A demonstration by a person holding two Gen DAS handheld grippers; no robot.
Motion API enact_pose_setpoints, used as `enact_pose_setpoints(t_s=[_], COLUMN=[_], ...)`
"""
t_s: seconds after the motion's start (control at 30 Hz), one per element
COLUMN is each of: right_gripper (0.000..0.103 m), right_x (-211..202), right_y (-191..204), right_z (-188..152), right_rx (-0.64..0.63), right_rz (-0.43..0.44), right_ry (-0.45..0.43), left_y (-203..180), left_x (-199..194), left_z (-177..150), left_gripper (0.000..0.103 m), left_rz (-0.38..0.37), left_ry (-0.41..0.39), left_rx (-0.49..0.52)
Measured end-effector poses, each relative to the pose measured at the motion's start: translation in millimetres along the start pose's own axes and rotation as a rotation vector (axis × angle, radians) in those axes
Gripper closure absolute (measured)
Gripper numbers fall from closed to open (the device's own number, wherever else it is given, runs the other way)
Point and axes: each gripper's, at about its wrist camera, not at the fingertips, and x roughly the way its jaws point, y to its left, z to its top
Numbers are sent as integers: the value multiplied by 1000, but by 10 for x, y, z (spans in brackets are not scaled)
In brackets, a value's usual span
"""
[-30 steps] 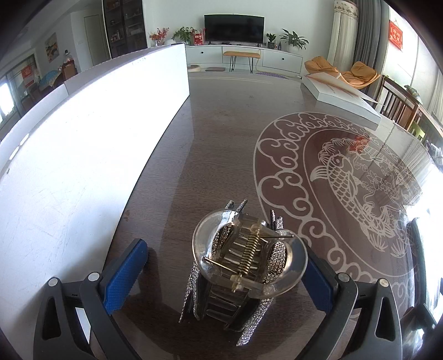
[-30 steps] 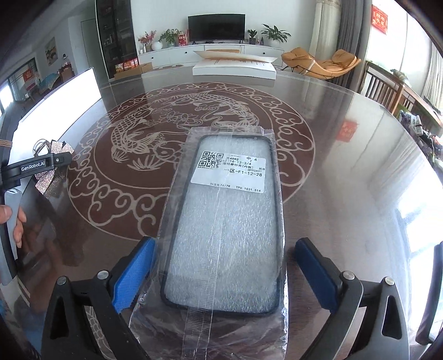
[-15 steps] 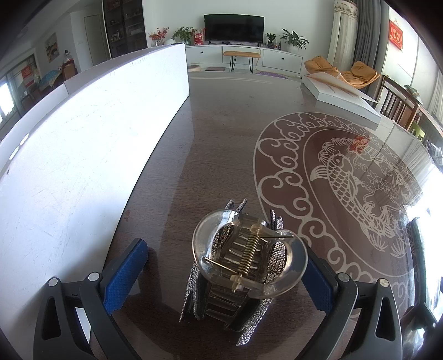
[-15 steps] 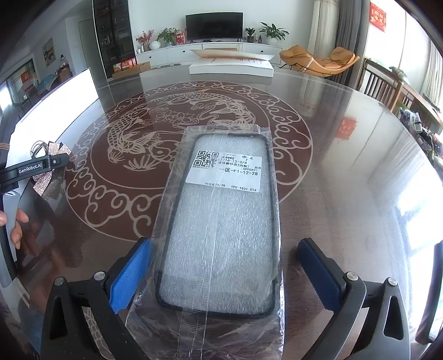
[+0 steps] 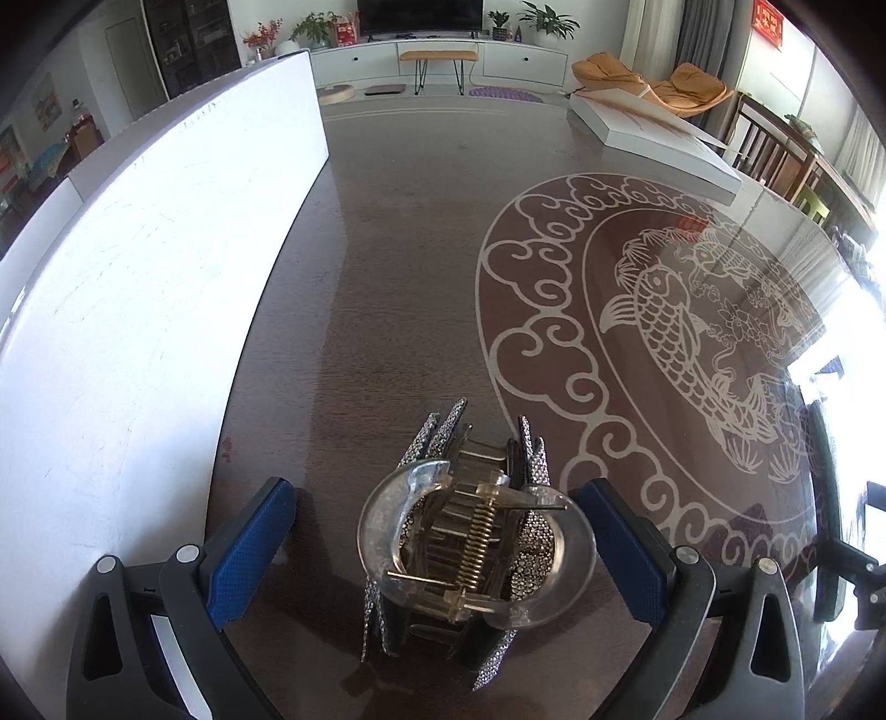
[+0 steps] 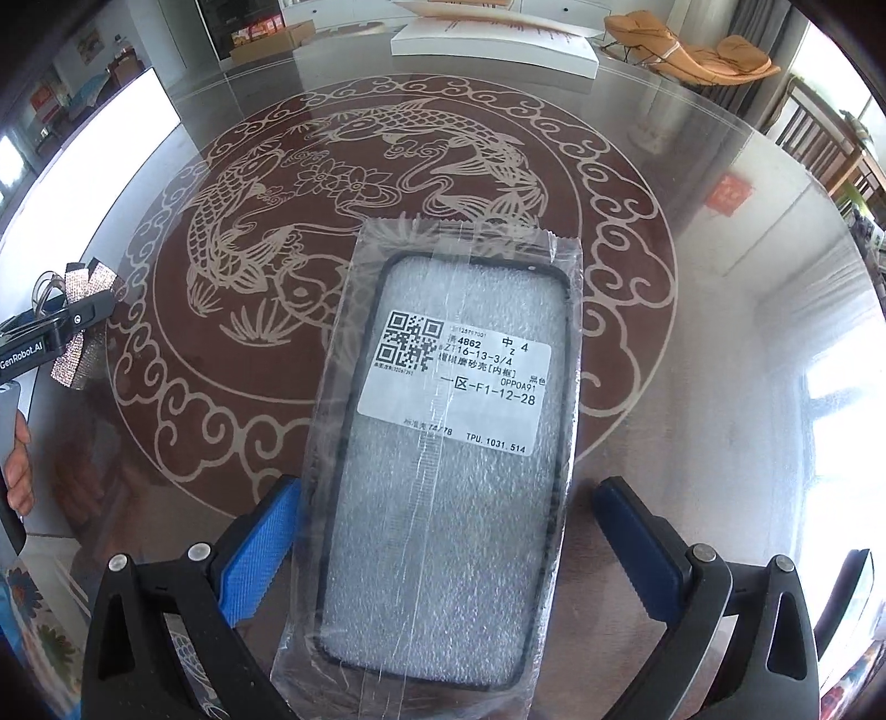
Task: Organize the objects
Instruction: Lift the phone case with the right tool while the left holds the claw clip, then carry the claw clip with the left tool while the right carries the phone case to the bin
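glittery hair claw (image 5: 470, 548), bagged phone case (image 6: 448, 459)

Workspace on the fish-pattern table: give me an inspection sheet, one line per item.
Surface: dark glossy table with pale carp medallion.
Job's things: rhinestone hair claw between left hand-held gripper fingers; bagged phone case, labelled, flat between right hand-held gripper fingers.
Clutter: white flat box at far edge; white board on the left.
Grippers: both open, pads clear of items.
Cables: nothing seen.
Surroundings: living room, orange lounge chair, wooden chairs.
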Motion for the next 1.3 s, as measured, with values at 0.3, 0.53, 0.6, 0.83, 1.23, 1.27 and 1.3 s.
enact_pose_setpoints(t_s=[0.3,0.53,0.6,0.83,1.23,1.27,1.3], right_gripper=[27,27,27,27,26,26,25], right_x=[-165,-444,-591,-1230,-1566,-1467,-1332], right_y=[16,80,186,1171,3955,4128,4274], right_z=[-163,-340,-290,112,826,836,839], right_rx=[-54,14,28,-58,-400,-430,-459], right_rz=[-4,165,218,387,550,538,528], right_ry=[-84,-135,-160,-282,-352,-328,-295], left_y=[-28,100,206,1059,2771,2841,2895], left_x=[-243,-830,-1090,-1985,-1412,-1380,-1347], left_z=[-231,-538,-562,-438,-608,-656,-686], left_gripper=[50,50,50,50,49,49,47], left_rz=[-58,-194,-245,-224,154,161,162], left_ry=[-106,-207,-241,-380,-178,-169,-158], left_rx=[41,-87,-127,-201,-404,-418,-431])
